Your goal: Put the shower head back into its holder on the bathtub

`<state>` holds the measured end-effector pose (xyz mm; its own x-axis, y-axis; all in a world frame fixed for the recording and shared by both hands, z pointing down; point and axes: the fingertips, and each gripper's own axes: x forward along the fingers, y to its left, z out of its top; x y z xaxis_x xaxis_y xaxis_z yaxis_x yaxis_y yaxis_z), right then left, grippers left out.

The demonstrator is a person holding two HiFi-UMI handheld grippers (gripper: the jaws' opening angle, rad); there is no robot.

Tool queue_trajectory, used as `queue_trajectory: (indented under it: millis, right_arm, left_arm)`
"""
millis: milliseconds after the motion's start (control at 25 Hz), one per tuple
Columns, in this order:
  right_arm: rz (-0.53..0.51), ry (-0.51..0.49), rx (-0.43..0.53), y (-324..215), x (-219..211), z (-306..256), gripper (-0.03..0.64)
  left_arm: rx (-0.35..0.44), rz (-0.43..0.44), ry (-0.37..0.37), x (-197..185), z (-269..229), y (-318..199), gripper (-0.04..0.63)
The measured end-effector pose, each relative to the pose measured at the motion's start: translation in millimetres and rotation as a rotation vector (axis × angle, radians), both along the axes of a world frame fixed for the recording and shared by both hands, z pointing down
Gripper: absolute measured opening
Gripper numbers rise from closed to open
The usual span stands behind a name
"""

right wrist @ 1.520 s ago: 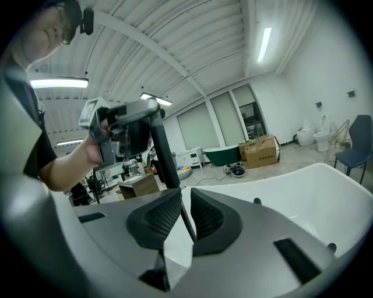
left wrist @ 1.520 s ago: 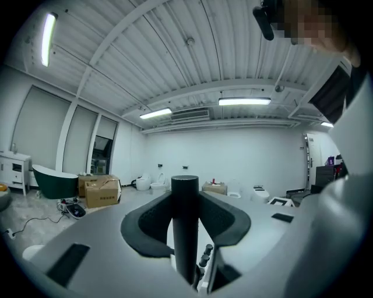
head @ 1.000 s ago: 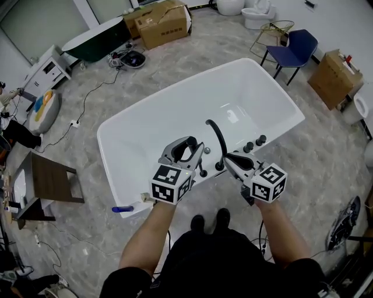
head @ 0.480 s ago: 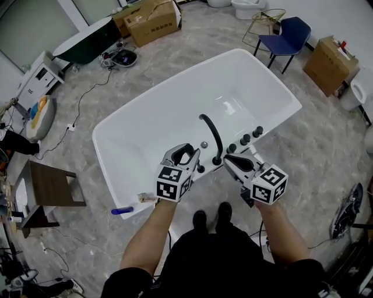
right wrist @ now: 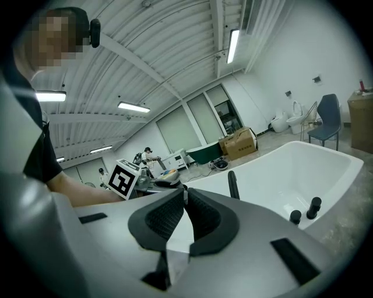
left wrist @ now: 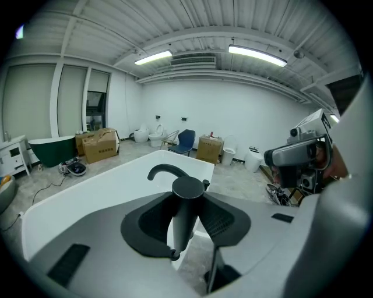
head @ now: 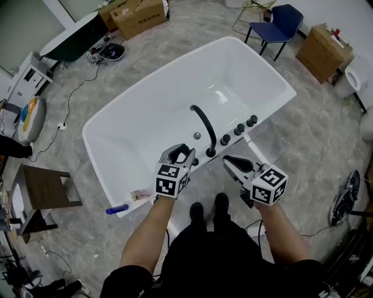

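Note:
A white bathtub (head: 145, 125) lies below me, with a black curved faucet (head: 202, 125) and three black knobs (head: 239, 129) on its near rim. My left gripper (head: 179, 153) hangs just over that rim, left of the faucet, and is shut on the black shower head (left wrist: 185, 216), a round stem standing upright between the pads. A small black fitting (head: 194, 161) sits on the rim by its tips. My right gripper (head: 232, 162) hovers at the rim right of the faucet; its jaws are closing to a thin gap with nothing between them.
A blue tool (head: 116, 209) lies on the tub's near-left corner. Around the tub stand a blue chair (head: 274, 23), cardboard boxes (head: 135, 14), a wooden table (head: 48, 187) and floor cables (head: 73, 96). The person's shoes (head: 208, 207) stand by the tub.
My left gripper has come down with the shower head to the near rim beside the faucet. My right gripper has drifted a little lower and its jaws have narrowed.

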<state>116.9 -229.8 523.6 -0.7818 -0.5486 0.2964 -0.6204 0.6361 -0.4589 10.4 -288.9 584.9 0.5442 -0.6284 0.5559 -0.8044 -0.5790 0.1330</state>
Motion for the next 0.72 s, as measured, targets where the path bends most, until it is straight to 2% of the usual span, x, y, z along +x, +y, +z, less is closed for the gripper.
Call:
queue_trajectory:
  millis: [720]
  right_arm:
    - [0.030, 0.036, -0.068, 19, 13, 30, 0.031]
  left_arm:
    - [-0.106, 0.018, -0.055, 4, 74, 6, 0.150]
